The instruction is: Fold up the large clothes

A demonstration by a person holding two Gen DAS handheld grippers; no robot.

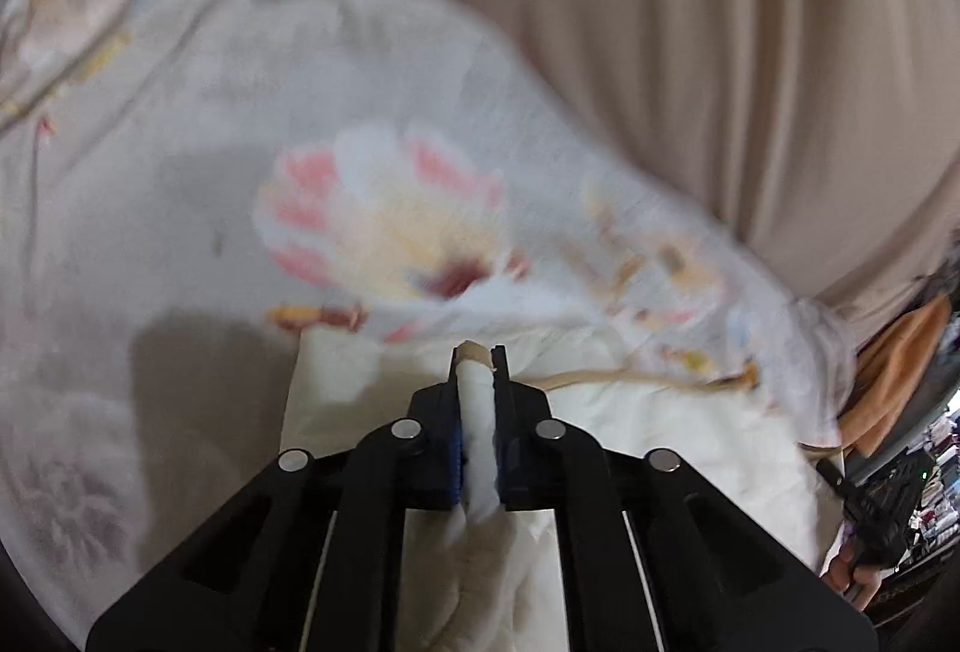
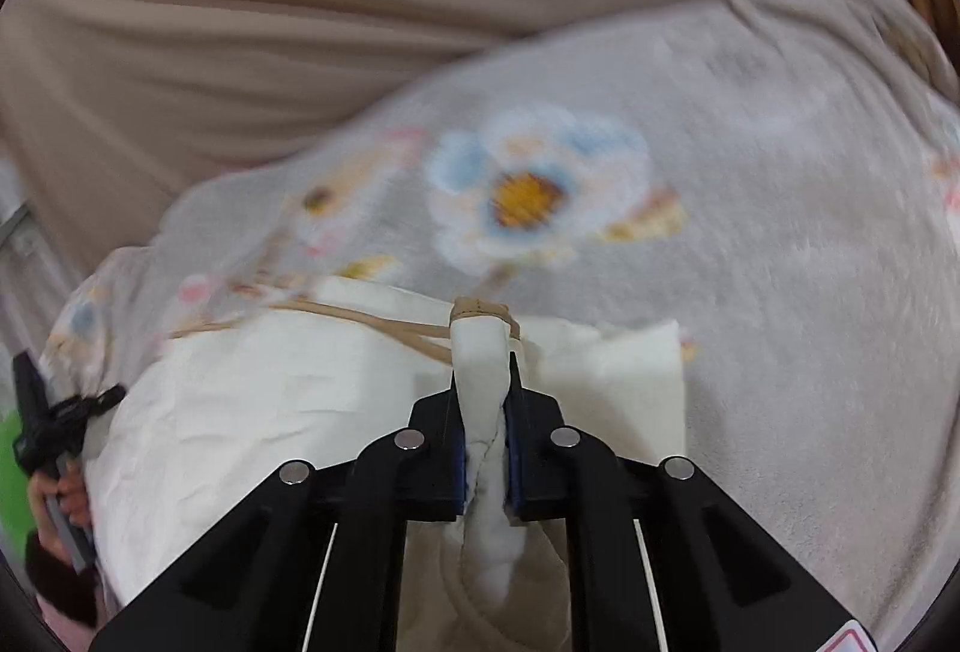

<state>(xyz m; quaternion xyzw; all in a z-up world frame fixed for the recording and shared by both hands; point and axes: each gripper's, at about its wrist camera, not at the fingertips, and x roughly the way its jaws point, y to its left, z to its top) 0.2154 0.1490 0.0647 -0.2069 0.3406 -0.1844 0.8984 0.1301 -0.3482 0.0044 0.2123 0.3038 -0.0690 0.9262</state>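
The left gripper (image 1: 478, 352) and right gripper (image 2: 485, 352) each pinch a bunch of the white cloth (image 2: 252, 394), which lies on the flowery blanket (image 2: 750, 232); no words can be read

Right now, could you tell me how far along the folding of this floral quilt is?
Done: both corners are gripped, the left tool and right tool each shut on a bunched, tan-trimmed edge of the quilt. In hand: that edge is turned over, its white underside up above the floral face. Left: laying it down and further folds; no finished fold shows.
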